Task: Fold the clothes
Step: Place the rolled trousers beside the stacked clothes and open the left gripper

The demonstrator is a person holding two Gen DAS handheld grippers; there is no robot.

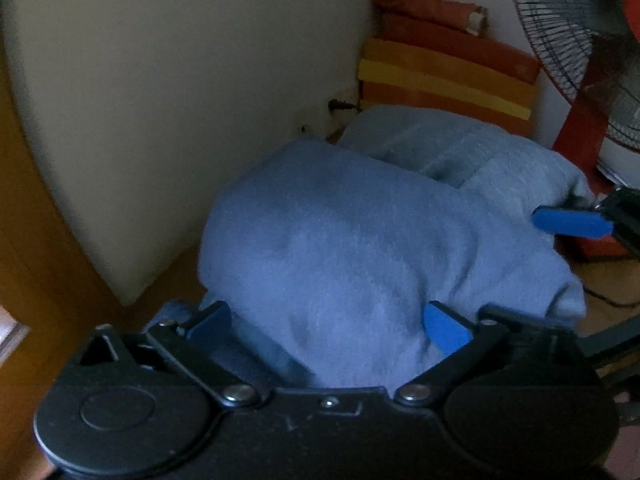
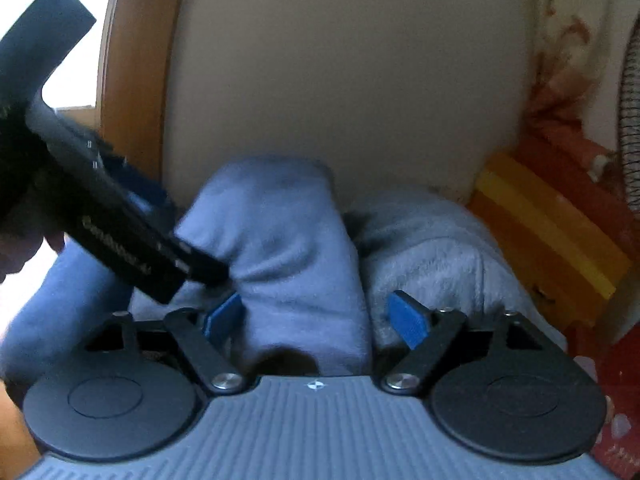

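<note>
Blue fleece garment [image 1: 360, 248] lies bunched mid-frame against a cream panel [image 1: 160, 100] — left gripper [image 1: 336, 320] and right gripper [image 2: 320, 316] both spread wide, cloth between their pads, unpinched.

The soft blue cloth [image 1: 360, 240] fills the near middle. A cream wall [image 1: 180, 100] blocks the far side. A striped box [image 1: 444, 80] and fan [image 1: 572, 32] crowd the right.
</note>
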